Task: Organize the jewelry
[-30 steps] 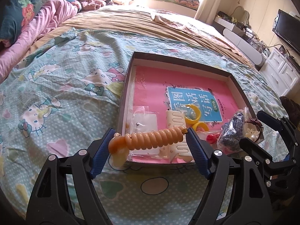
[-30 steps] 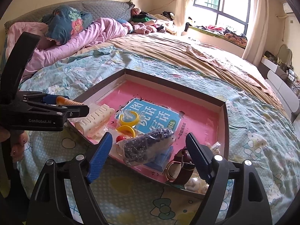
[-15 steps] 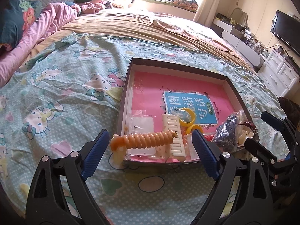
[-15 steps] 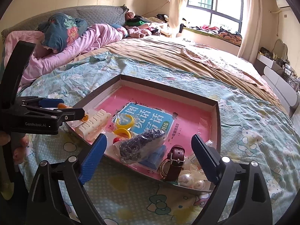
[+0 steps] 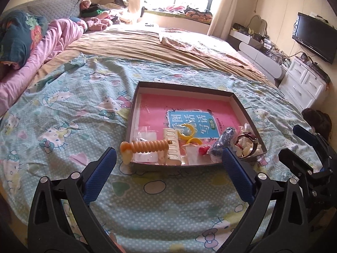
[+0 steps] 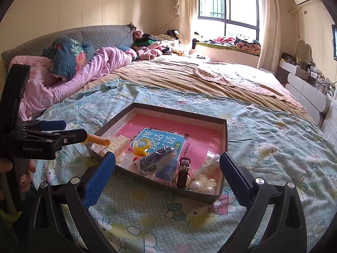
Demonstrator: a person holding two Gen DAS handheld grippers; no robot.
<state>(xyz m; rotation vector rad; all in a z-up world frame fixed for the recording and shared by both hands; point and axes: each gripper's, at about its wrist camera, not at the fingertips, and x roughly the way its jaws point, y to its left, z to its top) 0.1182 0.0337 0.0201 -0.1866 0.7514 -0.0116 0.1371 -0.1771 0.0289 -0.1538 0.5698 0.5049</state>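
Both grippers, left and right, have just spread wide and hold nothing. Along the near edge of the shallow box on the bed lie an orange spiral hair clip, cream claw clip and watch.

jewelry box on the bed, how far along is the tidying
Done: most pieces lie inside the box, bunched at its near edge, including the watch and pearl piece. In hand: nothing; left tongs and right tongs are open, having just widened. Left: the orange spiral clip hangs over the rim.
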